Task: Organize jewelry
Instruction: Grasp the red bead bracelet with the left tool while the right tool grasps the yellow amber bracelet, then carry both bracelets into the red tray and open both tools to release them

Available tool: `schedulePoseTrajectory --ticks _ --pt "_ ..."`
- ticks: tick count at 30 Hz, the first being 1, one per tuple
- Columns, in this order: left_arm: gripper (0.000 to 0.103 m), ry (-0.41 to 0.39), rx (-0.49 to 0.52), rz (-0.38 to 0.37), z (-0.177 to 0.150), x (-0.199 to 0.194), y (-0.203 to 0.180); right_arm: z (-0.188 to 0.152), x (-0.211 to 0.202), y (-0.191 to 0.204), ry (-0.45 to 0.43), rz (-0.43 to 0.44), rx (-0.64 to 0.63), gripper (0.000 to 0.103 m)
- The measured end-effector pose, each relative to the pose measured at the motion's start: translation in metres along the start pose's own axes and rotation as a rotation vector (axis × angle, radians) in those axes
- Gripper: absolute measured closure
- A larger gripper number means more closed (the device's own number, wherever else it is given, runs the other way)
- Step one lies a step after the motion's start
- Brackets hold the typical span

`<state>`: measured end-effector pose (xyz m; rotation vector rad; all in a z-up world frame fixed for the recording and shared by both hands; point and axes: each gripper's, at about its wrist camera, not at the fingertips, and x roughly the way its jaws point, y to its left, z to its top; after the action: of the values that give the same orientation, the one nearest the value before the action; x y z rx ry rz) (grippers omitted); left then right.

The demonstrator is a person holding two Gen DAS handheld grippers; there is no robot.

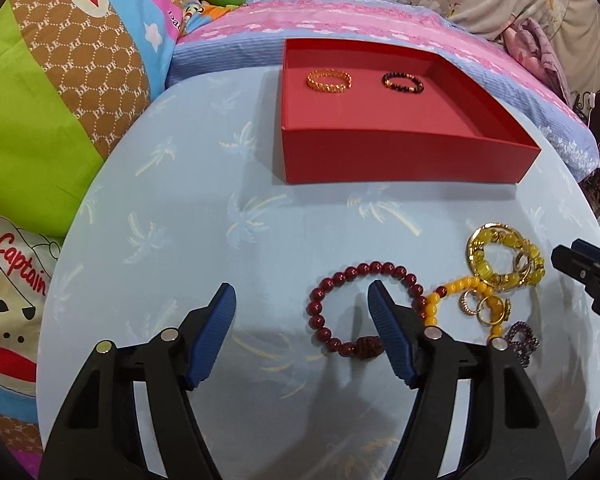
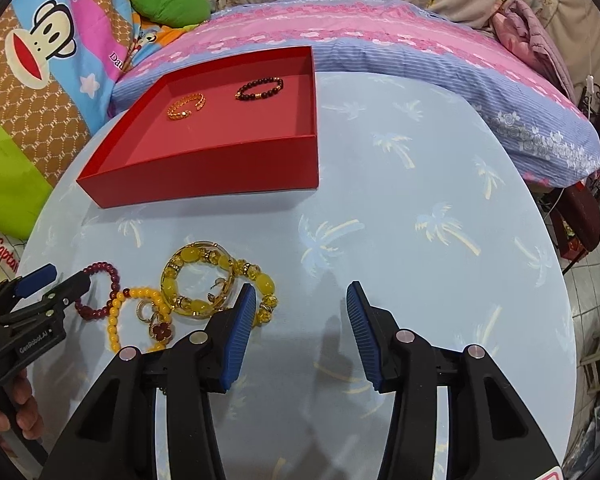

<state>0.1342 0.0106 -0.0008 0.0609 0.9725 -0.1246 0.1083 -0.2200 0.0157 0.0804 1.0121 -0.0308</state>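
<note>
A round table (image 1: 180, 208) under a pale blue palm-print cloth stands against a bed heaped with bright cartoon bedding (image 1: 60, 92). The left gripper (image 1: 302, 300) hangs over it with jaws apart and nothing between the pads; one blue finger overlaps the ring of the dark red round-bead bracelet (image 1: 328, 280) lying on the cloth. The right gripper (image 2: 302, 294) is likewise parted and empty, just right of that bracelet's neighbours: a yellow bead strand (image 2: 114, 320) and a pile of yellow-and-gold bangles (image 2: 196, 280). Beyond the red bracelet sits a shallow red cardboard tray (image 1: 400, 156) holding a gold chain bracelet (image 1: 329, 80) and a dark bead bracelet (image 1: 403, 82), apart.
</note>
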Motion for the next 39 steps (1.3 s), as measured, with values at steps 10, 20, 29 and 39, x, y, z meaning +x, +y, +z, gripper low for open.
schedulePoseTrajectory --ticks 10,20,29,39 --pt "0.052 -0.01 0.027 -0.006 -0.002 0.007 -0.009 0.0 0.023 0.015 0.007 -0.033 -0.066 0.07" --pt "0.091 -0.001 0.035 -0.071 -0.001 0.003 -0.015 -0.007 0.017 0.021 0.014 0.005 -0.096 0.094" --pt "0.096 0.038 -0.019 -0.155 -0.006 -0.003 -0.008 -0.017 -0.009 -0.002 0.026 0.063 0.002 0.094" --pt "0.096 0.029 -0.017 -0.175 -0.007 -0.017 -0.009 -0.005 -0.056 -0.006 -0.059 0.122 0.042 0.094"
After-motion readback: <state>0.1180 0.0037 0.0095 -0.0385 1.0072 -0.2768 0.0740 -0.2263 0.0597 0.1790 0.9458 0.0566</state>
